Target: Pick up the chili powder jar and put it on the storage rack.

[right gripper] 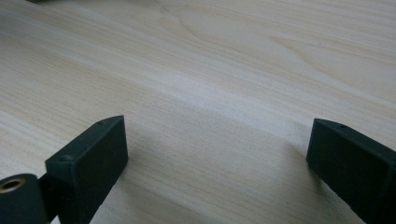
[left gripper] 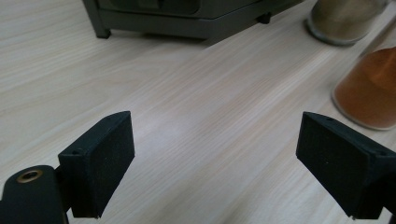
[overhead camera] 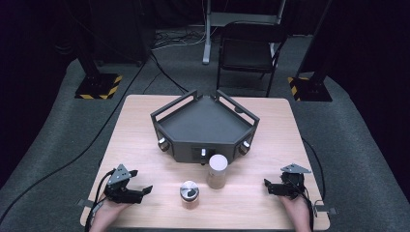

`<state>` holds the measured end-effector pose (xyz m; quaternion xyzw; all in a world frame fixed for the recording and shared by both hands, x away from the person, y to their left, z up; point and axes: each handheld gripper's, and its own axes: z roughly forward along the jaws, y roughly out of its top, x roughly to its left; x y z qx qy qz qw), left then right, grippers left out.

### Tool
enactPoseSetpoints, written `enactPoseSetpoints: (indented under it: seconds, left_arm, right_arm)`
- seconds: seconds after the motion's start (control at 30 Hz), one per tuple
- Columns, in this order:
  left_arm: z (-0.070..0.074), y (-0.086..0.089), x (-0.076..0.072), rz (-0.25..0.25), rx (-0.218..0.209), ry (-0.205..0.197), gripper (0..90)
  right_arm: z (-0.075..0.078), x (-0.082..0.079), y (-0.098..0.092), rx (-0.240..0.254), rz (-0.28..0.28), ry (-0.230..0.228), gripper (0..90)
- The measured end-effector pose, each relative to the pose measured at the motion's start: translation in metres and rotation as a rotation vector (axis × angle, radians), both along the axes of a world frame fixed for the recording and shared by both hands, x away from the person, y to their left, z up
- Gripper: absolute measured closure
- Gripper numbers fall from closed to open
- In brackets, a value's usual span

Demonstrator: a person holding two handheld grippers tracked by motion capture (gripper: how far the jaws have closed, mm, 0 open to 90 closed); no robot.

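Pale wooden table (overhead camera: 145, 145) — two jars (overhead camera: 189, 193) between both tongs (overhead camera: 138, 186), left and right (overhead camera: 273, 186), spread, empty.

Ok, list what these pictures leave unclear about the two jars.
- Shorter jar: high view, label too small to read.
- Same jar: left tongs view, top cut off by the frame edge.
- Taller jar: lid cut off at the top edge; contents blurred.

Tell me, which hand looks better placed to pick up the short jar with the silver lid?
Probably the left: the left tool sits open beside the short jar, pointing toward it. The right tool, also open, lies farther off.
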<state>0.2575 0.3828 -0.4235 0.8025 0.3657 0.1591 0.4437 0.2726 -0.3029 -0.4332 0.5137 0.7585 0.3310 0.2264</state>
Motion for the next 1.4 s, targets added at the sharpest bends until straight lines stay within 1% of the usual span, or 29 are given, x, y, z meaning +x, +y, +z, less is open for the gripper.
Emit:
enactPoseSetpoints:
  seconds: [0.1,0.13,0.17,0.4,0.87,1.03,1.17,1.4]
  left_arm:
    - [0.001,-0.002,0.000,-0.014,-0.007,-0.001,11.0]
    - [0.002,-0.004,0.001,-0.031,-0.015,-0.002,11.0]
    - [0.002,-0.004,0.001,-0.031,-0.015,-0.002,11.0]
    - [0.007,-0.014,0.000,-0.081,-0.014,-0.009,11.0]
    - [0.014,-0.028,0.001,-0.175,-0.041,-0.014,10.8]
    - [0.016,-0.033,0.000,-0.198,-0.038,-0.016,10.8]
    - [0.017,-0.037,0.000,-0.220,-0.048,-0.020,10.8]
    - [0.019,-0.045,-0.001,-0.257,-0.051,-0.027,10.8]
  right_arm:
    - [0.000,0.000,0.000,0.000,0.000,0.000,4.4]
    - [0.000,0.000,0.000,0.000,0.000,0.000,4.4]
    - [0.000,0.000,0.000,0.000,0.000,0.000,4.4]
    - [0.000,0.000,0.000,0.001,0.000,0.000,4.4]
    - [0.000,0.000,0.000,0.001,0.000,-0.001,4.4]
    - [0.000,0.000,0.000,0.001,0.000,0.000,4.4]
    - [0.000,0.000,0.000,0.001,0.000,0.000,4.4]
    - [0.000,0.000,0.000,0.001,0.000,-0.001,4.4]
